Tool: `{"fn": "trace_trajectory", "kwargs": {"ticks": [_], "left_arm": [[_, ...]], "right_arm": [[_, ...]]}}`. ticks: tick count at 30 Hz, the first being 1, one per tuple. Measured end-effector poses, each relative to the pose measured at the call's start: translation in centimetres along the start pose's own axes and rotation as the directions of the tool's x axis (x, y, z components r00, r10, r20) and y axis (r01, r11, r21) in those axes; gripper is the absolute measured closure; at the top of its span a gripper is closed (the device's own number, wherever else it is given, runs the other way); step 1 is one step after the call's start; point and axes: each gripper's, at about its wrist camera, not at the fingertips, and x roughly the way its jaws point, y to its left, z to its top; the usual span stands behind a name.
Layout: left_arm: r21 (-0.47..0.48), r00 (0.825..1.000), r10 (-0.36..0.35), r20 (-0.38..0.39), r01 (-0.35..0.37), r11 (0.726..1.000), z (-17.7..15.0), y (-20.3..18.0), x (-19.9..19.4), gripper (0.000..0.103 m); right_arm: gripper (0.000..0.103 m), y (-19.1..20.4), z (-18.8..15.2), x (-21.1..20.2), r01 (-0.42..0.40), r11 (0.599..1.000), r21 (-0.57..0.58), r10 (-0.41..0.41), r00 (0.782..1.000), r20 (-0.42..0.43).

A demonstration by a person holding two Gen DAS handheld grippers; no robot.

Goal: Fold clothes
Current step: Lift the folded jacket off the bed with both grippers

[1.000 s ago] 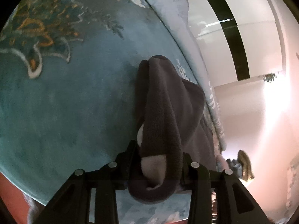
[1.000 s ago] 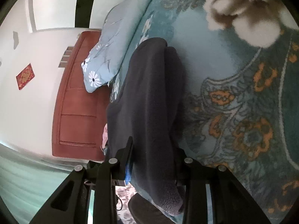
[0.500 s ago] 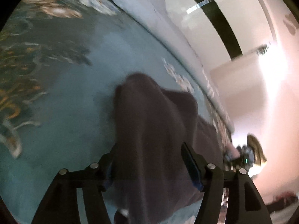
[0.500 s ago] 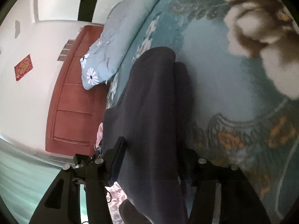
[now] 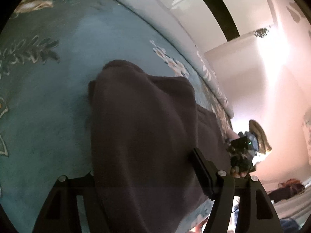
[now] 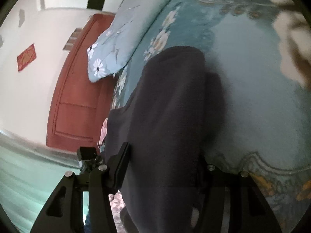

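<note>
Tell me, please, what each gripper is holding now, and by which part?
Neither grips anything: the dark fleece garment lies between the wide-open left gripper and right gripper.

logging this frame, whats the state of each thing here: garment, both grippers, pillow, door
dark garment: bunched, draped over the bedspread, between the fingers of both grippers
left gripper: fingers spread wide around the cloth, open
right gripper: fingers spread wide around the cloth, open
bedspread: laid flat under the garment
floral pillow: lying at the bed's edge
red-brown door: closed
</note>
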Motion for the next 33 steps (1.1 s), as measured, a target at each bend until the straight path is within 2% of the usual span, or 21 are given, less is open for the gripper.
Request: {"fn": "trace_trajectory", "kwargs": {"ticks": [2, 3, 5, 8, 14, 22, 29, 33], "left_arm": [[0.008, 1.000, 0.002, 0.019, -0.003, 1.000, -0.3, -0.9, -0.6, 0.047], [0.012, 1.000, 0.003, 0.028, -0.004, 1.000, -0.4, -1.4, -0.9, 0.050], [0.020, 0.999, 0.006, 0.047, -0.007, 1.000, -0.7, -2.3, -1.5, 0.068], [0.031, 0.997, 0.009, 0.075, -0.011, 0.999, -1.2, -3.6, -2.4, 0.076], [0.058, 0.991, 0.007, 0.134, -0.014, 0.998, -2.1, -6.5, -4.5, 0.079], [0.149, 0.976, -0.105, 0.191, 0.077, 0.986, -2.9, -13.1, -9.4, 0.079], [0.237, 0.968, -0.139, 0.209, 0.088, 0.968, -0.9, -20.4, -11.1, 0.079], [0.307, 0.958, -0.179, 0.222, 0.106, 0.946, 1.0, -26.5, -10.9, 0.079]], "right_arm": [[0.050, 0.2, -0.1, 0.0, 0.013, 1.000, -0.004, -0.013, 1.000, -0.001], [0.053, 0.4, -0.1, -0.1, 0.017, 1.000, -0.006, -0.017, 1.000, 0.000], [0.059, 1.0, -0.1, -0.3, 0.023, 1.000, -0.009, -0.023, 1.000, 0.004], [0.066, 1.9, -0.2, -0.8, 0.033, 0.999, -0.014, -0.033, 0.999, 0.009], [0.070, 7.1, 0.1, -3.4, 0.003, 0.993, -0.116, -0.001, 1.000, 0.022], [0.070, 12.7, -1.0, -9.7, -0.037, 0.979, -0.199, 0.053, 0.995, 0.080], [0.070, 17.5, -0.2, -15.5, -0.039, 0.961, -0.275, 0.077, 0.989, 0.129], [0.070, 20.0, 1.7, -20.3, -0.036, 0.945, -0.324, 0.095, 0.981, 0.167]]}}
